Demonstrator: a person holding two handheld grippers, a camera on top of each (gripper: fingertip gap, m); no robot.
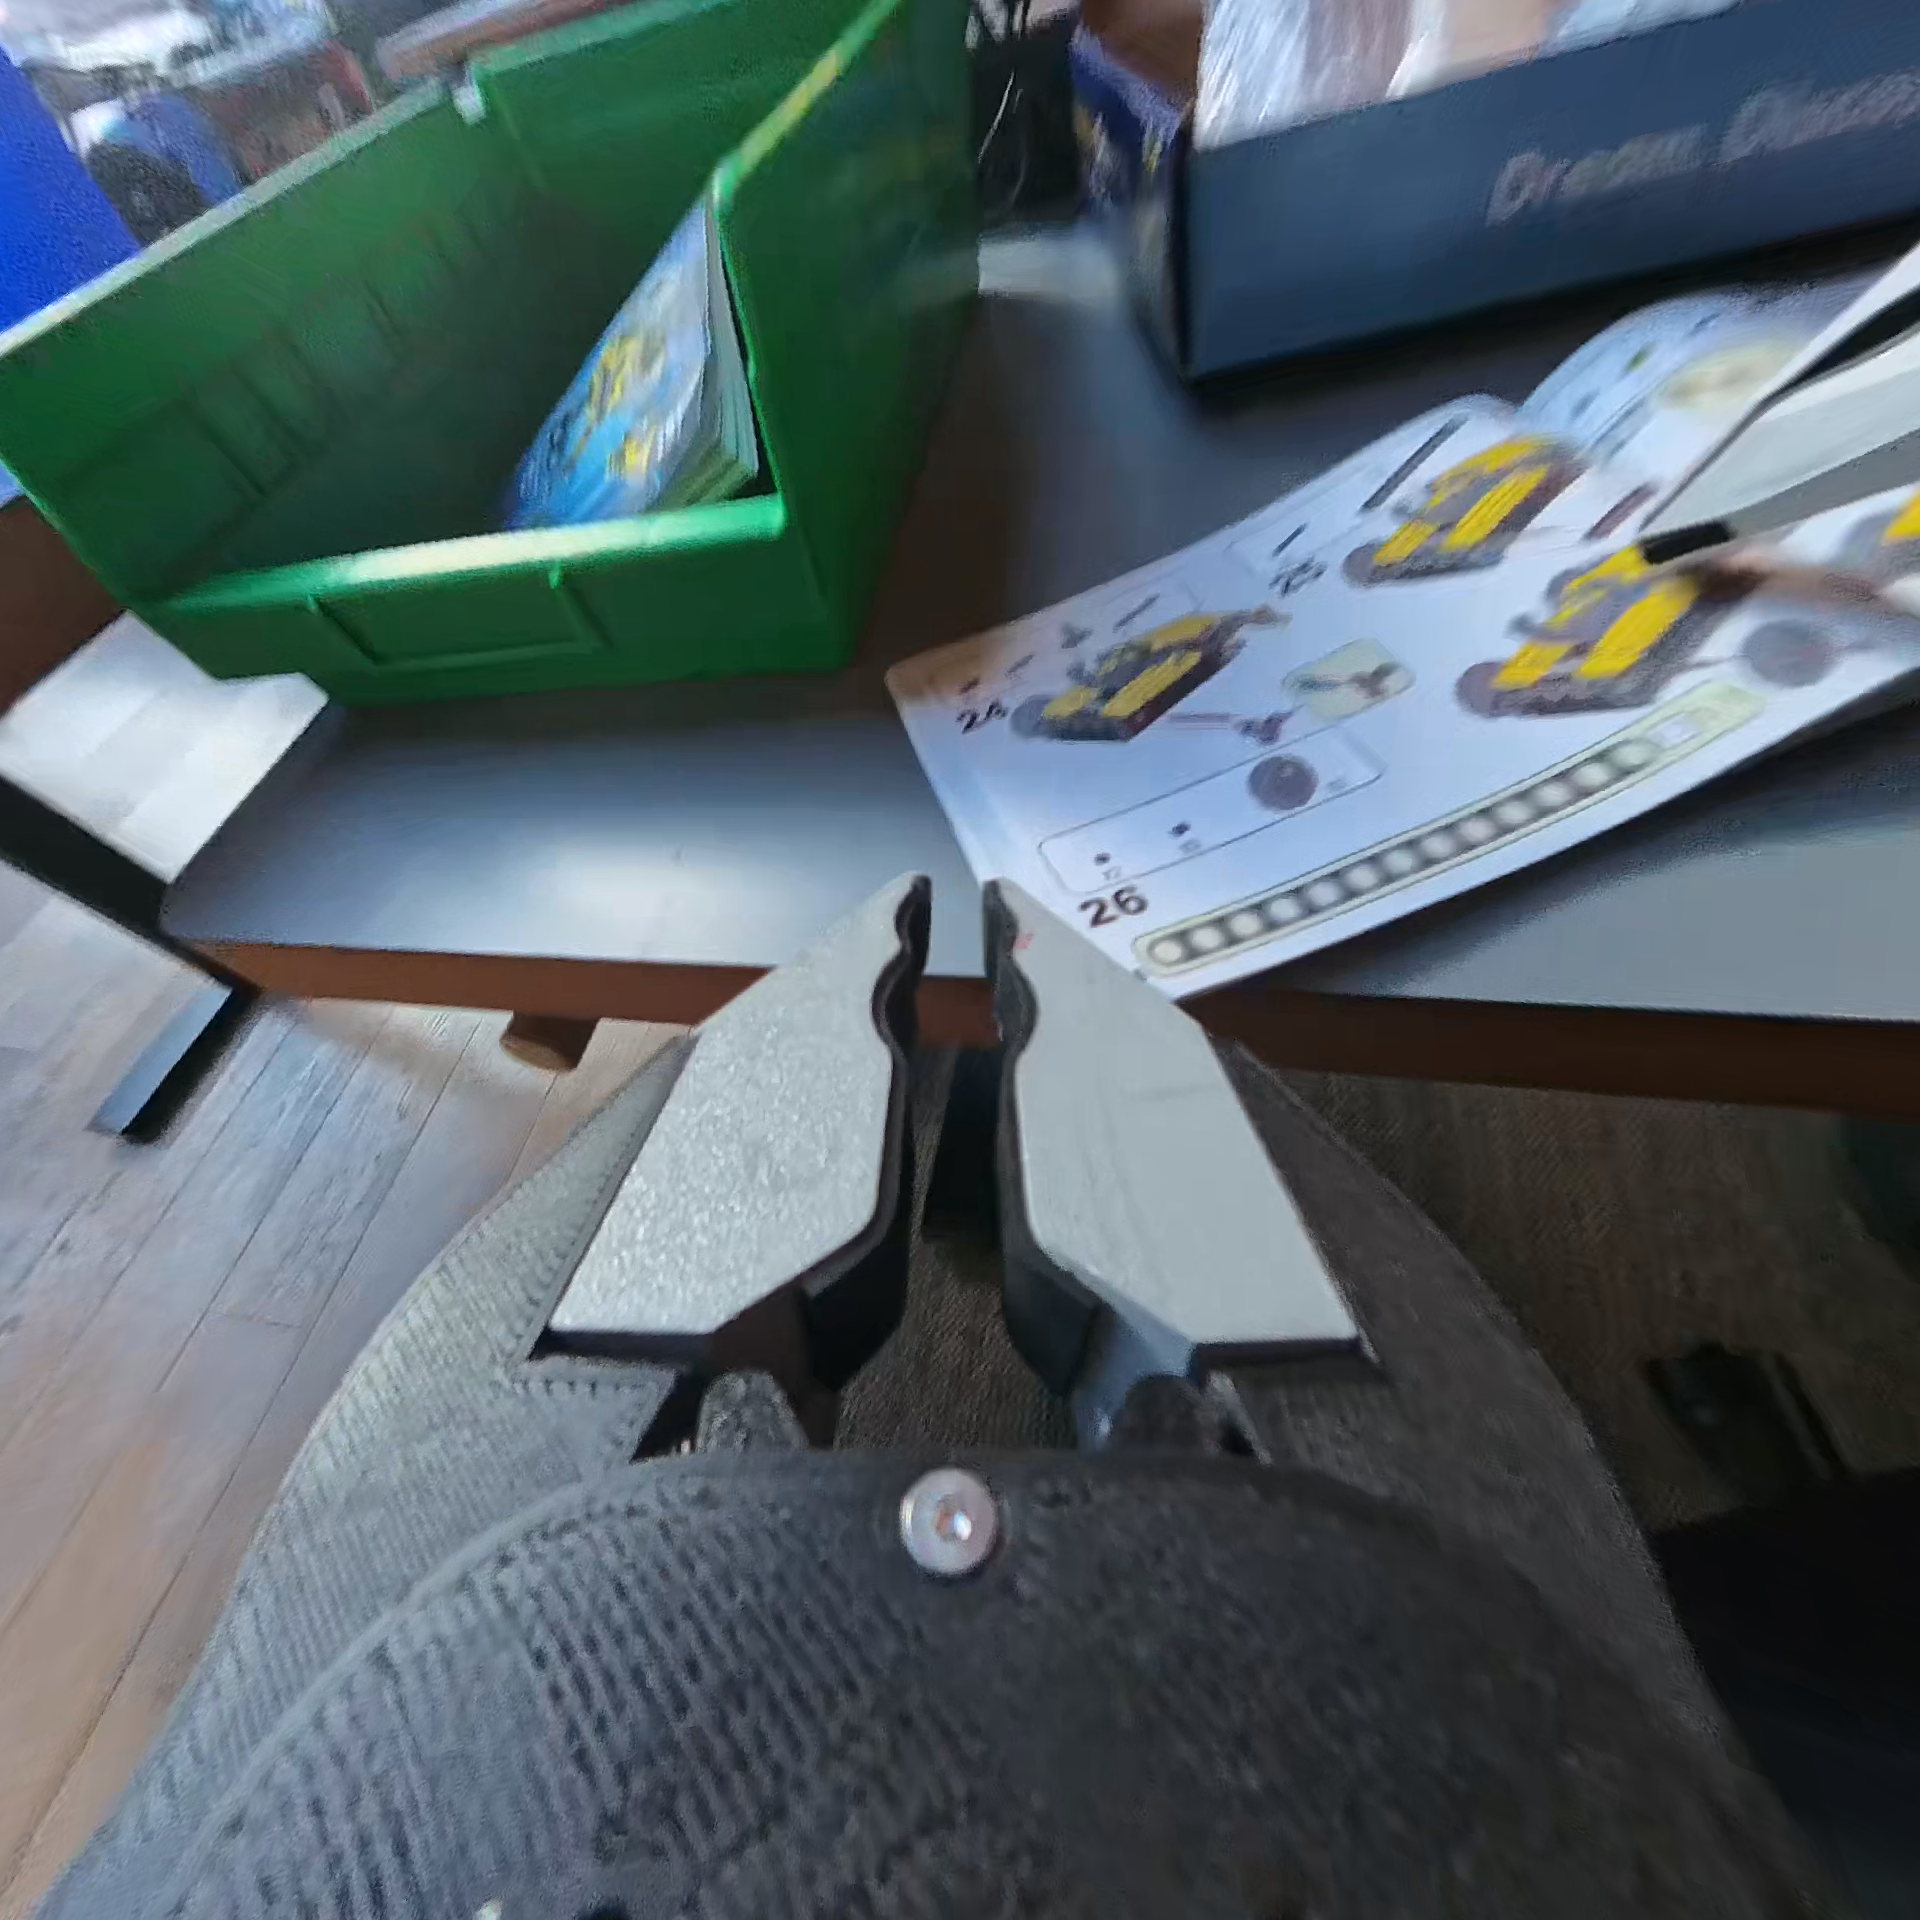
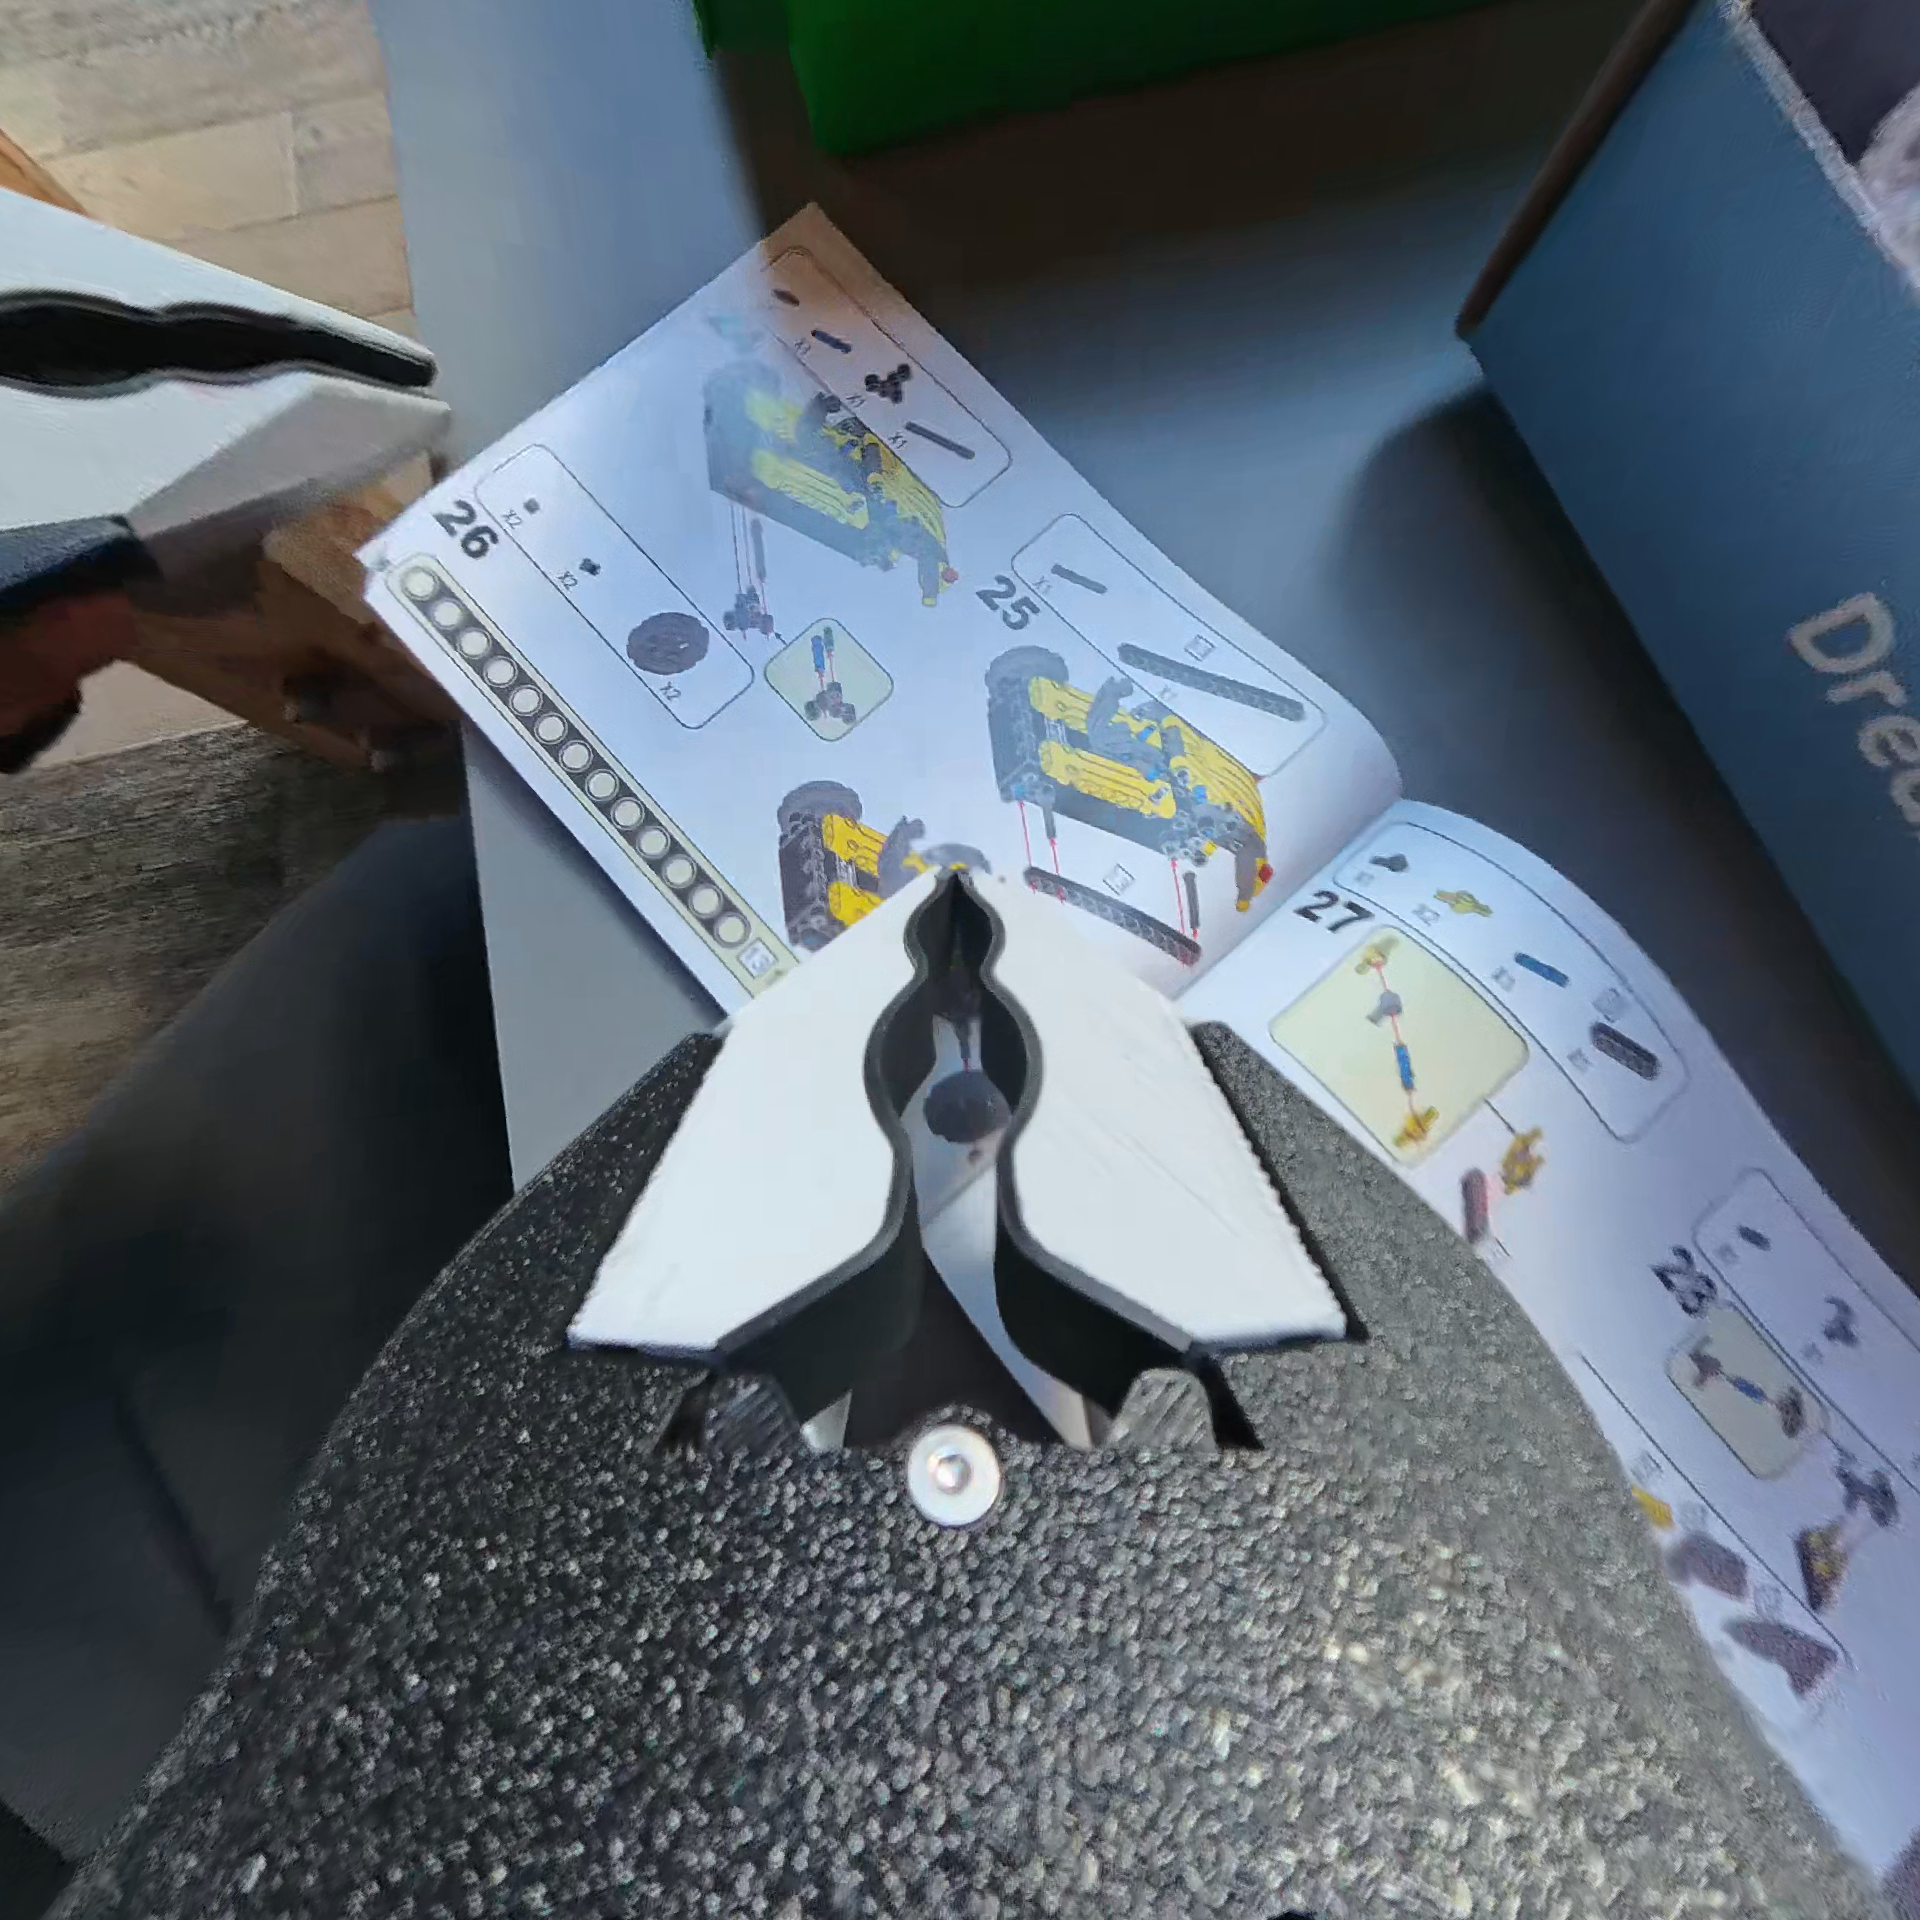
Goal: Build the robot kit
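1. Two grippers flank the open white paper instruction booklet with yellow vehicle drawings [image 2: 883, 644] on the grey tabletop [image 1: 582, 831]; right gripper [image 2: 954, 883] has its tips pressed together, a booklet page apparently pinched between them.
2. Left gripper [image 1: 956, 894], narrowly parted and empty, hovers beside the booklet's near corner.
3. Green plastic crate [image 1: 436, 416] stands left of the booklet; dark blue cardboard box [image 1: 1507, 229] beyond it.
4. Crate contents are blurred; the box is cut off.
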